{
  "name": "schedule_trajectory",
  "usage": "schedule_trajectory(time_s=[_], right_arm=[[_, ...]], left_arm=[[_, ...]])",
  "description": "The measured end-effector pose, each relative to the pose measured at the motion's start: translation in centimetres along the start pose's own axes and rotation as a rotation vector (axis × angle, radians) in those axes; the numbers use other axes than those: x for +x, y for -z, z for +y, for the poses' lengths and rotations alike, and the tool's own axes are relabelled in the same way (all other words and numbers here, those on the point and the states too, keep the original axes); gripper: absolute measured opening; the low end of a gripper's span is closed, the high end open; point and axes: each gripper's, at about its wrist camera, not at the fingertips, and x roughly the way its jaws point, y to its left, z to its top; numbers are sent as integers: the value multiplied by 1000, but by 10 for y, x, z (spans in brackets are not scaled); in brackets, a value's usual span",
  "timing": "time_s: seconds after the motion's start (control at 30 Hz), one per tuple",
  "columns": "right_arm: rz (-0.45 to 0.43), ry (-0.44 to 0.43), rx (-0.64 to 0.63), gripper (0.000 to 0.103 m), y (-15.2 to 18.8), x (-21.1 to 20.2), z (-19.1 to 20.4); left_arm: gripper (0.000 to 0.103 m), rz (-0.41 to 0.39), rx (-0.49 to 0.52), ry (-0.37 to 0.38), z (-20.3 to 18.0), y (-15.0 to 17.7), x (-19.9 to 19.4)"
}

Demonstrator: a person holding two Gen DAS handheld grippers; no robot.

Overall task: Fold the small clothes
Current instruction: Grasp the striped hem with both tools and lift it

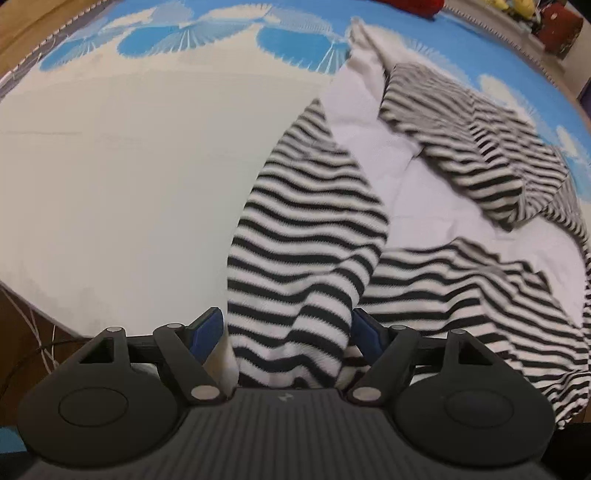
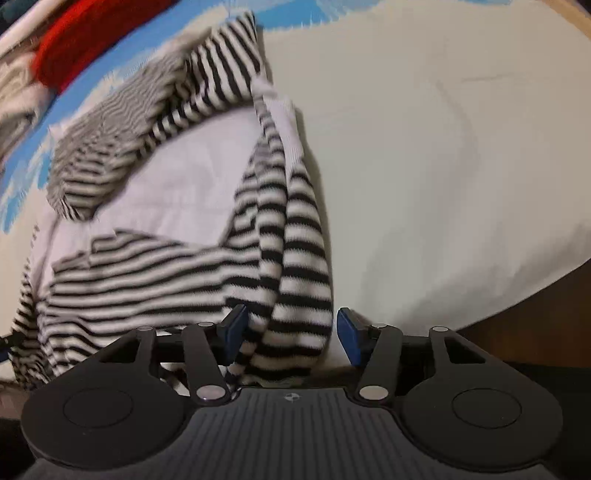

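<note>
A small black-and-white striped garment (image 1: pixel 306 229) with a plain white inner side lies crumpled on the white cloth (image 1: pixel 129 166). My left gripper (image 1: pixel 285 328) points down at its near left edge. A striped fold stands between the blue pads (image 1: pixel 207 328), which are spread wide and do not squeeze it. In the right wrist view the same garment (image 2: pixel 147 273) spreads to the left. My right gripper (image 2: pixel 291 330) straddles a bunched striped edge. Its pads (image 2: pixel 349 334) stand apart, with a gap showing beside the fabric.
The white cloth (image 2: pixel 443 166) has a blue fan pattern along its far side and ends in a near edge over brown wood (image 1: pixel 22 332). A red item (image 2: pixel 85 40) lies at the far side. A dark red box (image 1: pixel 557 26) stands beyond the far right edge.
</note>
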Motion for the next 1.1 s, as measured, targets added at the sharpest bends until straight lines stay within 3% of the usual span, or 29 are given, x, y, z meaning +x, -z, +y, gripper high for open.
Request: schedule_trajectory(time_s=[0.1,0.17,0.2,0.27,0.33,0.4,0.47,0.57,0.63,0.77,0.83,0.87,0.93,1.0,1.1], right_arm=[[6,16,-18,60,2,4,4],[2,19,-29,57,3,2,6],[-4,19,-36,38,4,1,7],[-18,-25,-53,8,3,-3,8],[-48,-44,-54,7,0,-10,6],[-114,-71,-5,7,-8,-27,-4],[-182,-100,65,6,-16,-46,-20],[-235,-77,103,6,-21,-65,-36],[-200,-63,110,6,-20,-63,-42],[-29,-51,43,8,-12,-36,-38],[2,-26,24,15,-10,-28,-35],[-1,-10,27,18,-11,-26,-34],[1,2,46,26,-11,-25,-31],[28,-2,43,35,-8,-21,-27],[88,30,-9,40,0,-8,-18]], left_arm=[[79,54,-9,-22,1,2,14],[62,68,-28,-28,4,4,21],[56,57,-32,-21,4,5,20],[14,32,-12,20,0,7,16],[11,11,16,30,-7,11,9],[10,-15,37,48,-14,16,-1],[10,-46,32,114,-17,21,-17],[10,-94,54,184,-21,30,-44],[10,-78,27,165,-15,35,-48],[16,5,-54,114,5,30,-28],[23,29,-62,131,6,24,-20],[35,48,-66,146,6,22,-17],[48,53,-67,137,3,19,-13],[49,51,-52,124,0,19,-13],[50,70,-55,108,0,15,-5]])
